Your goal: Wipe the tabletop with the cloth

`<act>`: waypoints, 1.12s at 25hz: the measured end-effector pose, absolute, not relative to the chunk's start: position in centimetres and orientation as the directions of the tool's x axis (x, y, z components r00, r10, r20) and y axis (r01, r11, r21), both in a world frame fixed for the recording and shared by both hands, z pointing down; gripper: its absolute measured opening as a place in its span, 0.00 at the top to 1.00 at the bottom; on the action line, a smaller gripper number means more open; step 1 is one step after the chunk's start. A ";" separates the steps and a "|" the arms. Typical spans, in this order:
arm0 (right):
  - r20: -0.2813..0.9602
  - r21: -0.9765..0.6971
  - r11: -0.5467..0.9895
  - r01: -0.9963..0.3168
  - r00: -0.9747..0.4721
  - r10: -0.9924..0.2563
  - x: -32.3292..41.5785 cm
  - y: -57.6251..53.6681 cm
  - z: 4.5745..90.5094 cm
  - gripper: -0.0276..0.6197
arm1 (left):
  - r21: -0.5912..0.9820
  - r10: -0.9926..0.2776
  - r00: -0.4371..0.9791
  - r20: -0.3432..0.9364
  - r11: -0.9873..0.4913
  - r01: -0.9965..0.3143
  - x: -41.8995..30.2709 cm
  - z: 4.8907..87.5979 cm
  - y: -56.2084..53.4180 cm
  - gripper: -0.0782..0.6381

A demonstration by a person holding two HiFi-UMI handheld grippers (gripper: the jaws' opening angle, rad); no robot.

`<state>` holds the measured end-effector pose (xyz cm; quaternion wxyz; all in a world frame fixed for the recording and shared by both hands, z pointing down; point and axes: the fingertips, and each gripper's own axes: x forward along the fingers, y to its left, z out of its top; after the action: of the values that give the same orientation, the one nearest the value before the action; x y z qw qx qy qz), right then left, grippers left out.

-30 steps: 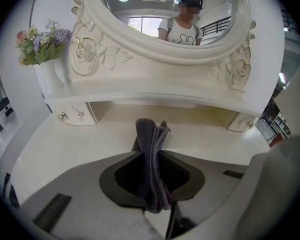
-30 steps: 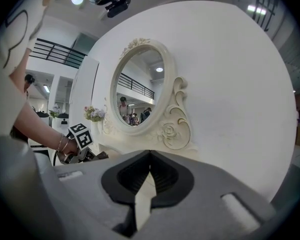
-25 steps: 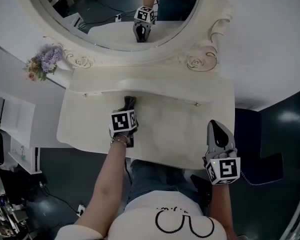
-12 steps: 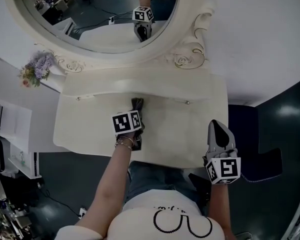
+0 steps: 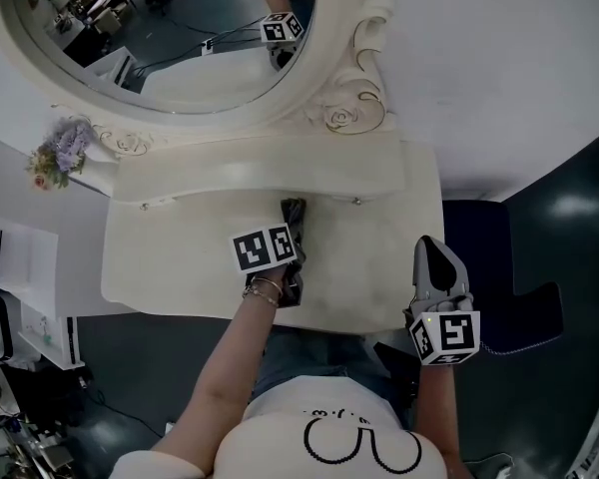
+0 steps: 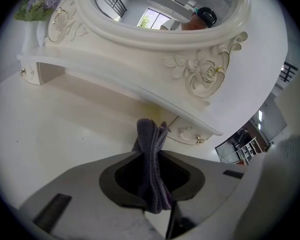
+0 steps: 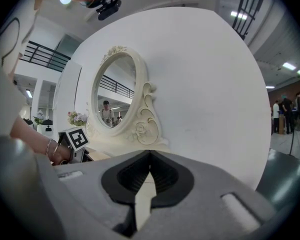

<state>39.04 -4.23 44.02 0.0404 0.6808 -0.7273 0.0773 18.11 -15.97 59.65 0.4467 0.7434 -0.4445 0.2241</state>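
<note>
1. Your left gripper (image 5: 292,226) is clamped on the cloth (image 5: 295,211). In the left gripper view its jaws pinch the folded purple-grey fabric upright between them, and a fold of it sticks out past the tips.
2. The gripped cloth is over the cream tabletop (image 5: 180,257), roughly at the middle of its width. Bare surface spreads to the left of this gripper and a narrower stretch lies to its right.
3. Just ahead of the left gripper's tips runs the low drawer shelf (image 5: 250,173). One small knob (image 6: 198,140) shows ahead and to the right of the jaws.
4. Above and beyond that shelf, straight ahead of the left gripper, rises the oval mirror (image 5: 170,48) in its carved frame. A bunch of flowers (image 5: 55,153) stands far off to the gripper's left.
5. Your right gripper (image 5: 434,254) has its jaws brought together tip to tip, with nothing between them.
6. It is at the tabletop's front right corner, well apart from the left gripper and to its right. From it, the left gripper's marker cube (image 7: 77,138) shows low on the left and the mirror ahead.
</note>
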 end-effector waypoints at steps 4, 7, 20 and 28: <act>0.169 -0.059 0.047 -0.997 -0.057 -0.984 39.9 -3.6 44.2 0.95 | 0.482 -0.440 0.529 0.725 -0.225 -0.847 20.2 59.6 -15.5 0.78; 0.173 -0.060 0.032 -0.998 -0.042 -0.984 40.7 -3.1 44.4 0.95 | 0.510 -0.422 0.557 0.715 -0.229 -0.829 22.0 59.6 -14.9 0.78; 0.202 -0.048 -0.018 -0.999 0.008 -0.979 43.3 -0.5 44.8 0.95 | 0.578 -0.404 0.614 0.678 -0.222 -0.785 29.7 59.2 -11.6 0.78; 0.208 -0.039 -0.052 -0.998 0.043 -0.977 45.2 1.1 44.8 0.95 | 0.653 -0.355 0.675 0.647 -0.199 -0.731 35.3 59.1 -10.0 0.78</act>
<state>45.20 1.10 44.77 0.0578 0.7197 -0.6861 0.0893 35.30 -10.01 59.08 0.5200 0.7530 -0.3603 0.1809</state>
